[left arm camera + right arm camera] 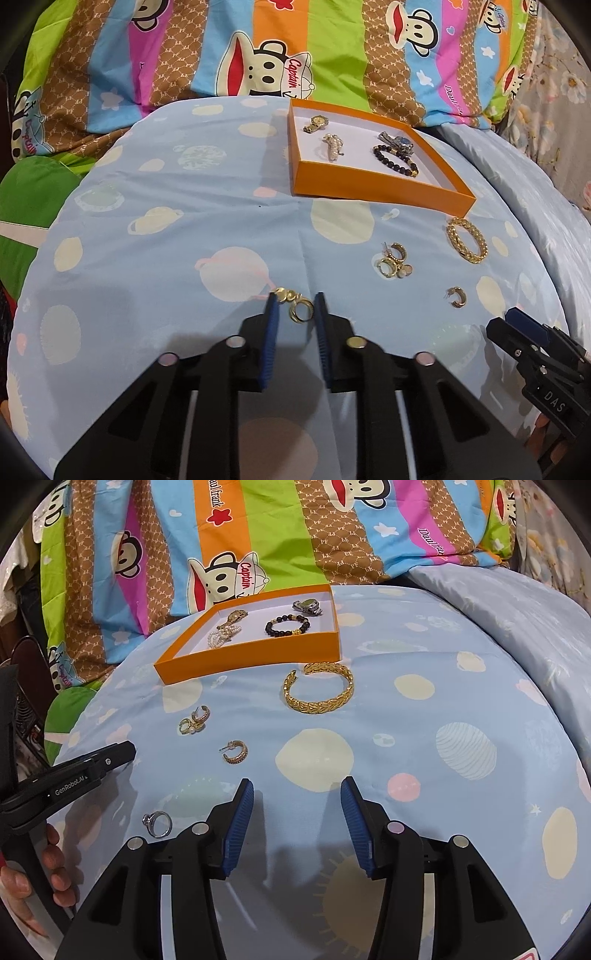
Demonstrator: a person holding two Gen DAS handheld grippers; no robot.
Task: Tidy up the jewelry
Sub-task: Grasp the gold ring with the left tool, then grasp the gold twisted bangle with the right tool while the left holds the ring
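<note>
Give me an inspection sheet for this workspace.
Surface: blue planet-print sheet, soft, slightly rumpled.
Job's things: orange box holds gold watch, silver watch, pearl piece, bead bracelet. Loose on the sheet: bangle, earring cluster, hoop earring, silver ring.
Clutter: nothing seen.
Grippers: left gripper closed on a gold earring at the sheet; right gripper open, empty.
Cables: nothing seen.
Surroundings: striped monkey-print quilt behind; a hand on the left gripper's handle.
</note>
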